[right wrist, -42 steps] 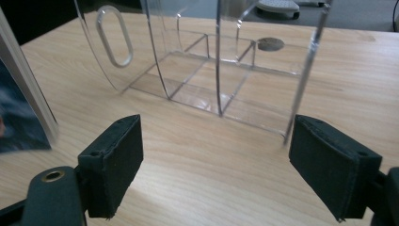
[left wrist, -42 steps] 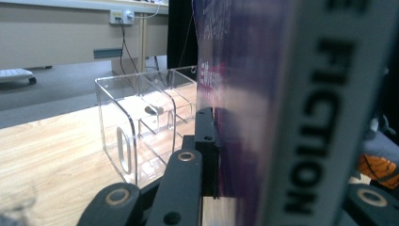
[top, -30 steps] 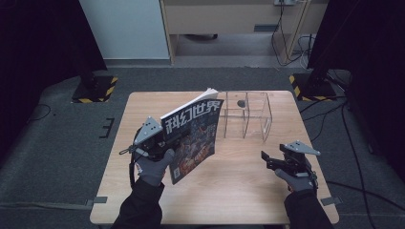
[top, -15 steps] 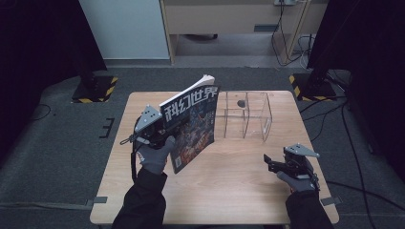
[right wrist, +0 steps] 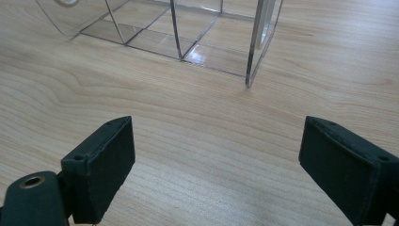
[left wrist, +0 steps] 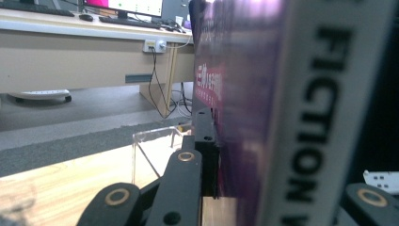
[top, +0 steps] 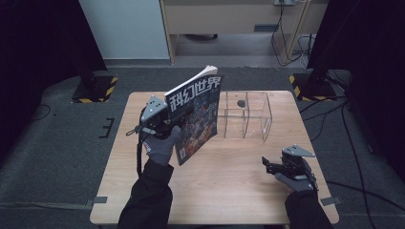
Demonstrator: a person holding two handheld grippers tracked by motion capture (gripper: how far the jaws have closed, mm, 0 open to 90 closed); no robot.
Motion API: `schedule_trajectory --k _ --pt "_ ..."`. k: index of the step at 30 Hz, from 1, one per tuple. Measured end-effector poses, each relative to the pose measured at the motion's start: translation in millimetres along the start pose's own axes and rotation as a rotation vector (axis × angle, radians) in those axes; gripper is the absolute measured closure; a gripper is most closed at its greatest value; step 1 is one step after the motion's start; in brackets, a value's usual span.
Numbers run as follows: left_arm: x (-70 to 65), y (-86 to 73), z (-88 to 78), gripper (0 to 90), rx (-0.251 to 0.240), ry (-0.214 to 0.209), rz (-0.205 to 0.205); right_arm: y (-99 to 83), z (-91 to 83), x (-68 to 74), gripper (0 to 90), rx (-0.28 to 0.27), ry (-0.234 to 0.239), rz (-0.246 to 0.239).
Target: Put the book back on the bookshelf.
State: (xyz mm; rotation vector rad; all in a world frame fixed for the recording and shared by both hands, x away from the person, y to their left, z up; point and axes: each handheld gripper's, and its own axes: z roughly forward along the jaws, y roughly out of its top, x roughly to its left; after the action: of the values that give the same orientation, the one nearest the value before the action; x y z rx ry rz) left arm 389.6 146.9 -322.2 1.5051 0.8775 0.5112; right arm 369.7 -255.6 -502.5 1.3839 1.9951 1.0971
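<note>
A thick magazine (top: 197,113) with large white Chinese characters on its cover stands tilted above the table, held up by my left gripper (top: 165,121), which is shut on its spine edge. In the left gripper view the spine (left wrist: 308,122) reads "FICTION" and is clamped between the black jaws. A clear acrylic file holder (top: 246,114) with dividers stands just right of the magazine, at the table's back middle. My right gripper (top: 269,167) rests low near the table's front right corner, jaws wide open, nothing between them; its view looks at the holder's base (right wrist: 188,42).
The wooden table (top: 224,195) has bare surface across its front and middle. Beyond it are dark carpet, a light cabinet (top: 224,19) and yellow-black striped stand bases (top: 93,90) at both sides.
My left gripper has lifted the magazine higher and carried it towards the back of the table, closer to the acrylic holder. The right gripper has drifted slightly towards the front edge.
</note>
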Motion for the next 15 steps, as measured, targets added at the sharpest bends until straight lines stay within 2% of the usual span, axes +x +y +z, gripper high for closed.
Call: schedule_trajectory --k 6,15 --pt "-2.4 8.3 9.5 81.7 -0.012 0.010 0.008 -0.4 0.7 -0.4 10.5 0.004 0.006 -0.009" --pt "-0.7 14.4 23.7 81.7 -0.021 0.017 -0.008 -1.7 2.7 -0.9 10.4 0.016 0.003 -0.009"
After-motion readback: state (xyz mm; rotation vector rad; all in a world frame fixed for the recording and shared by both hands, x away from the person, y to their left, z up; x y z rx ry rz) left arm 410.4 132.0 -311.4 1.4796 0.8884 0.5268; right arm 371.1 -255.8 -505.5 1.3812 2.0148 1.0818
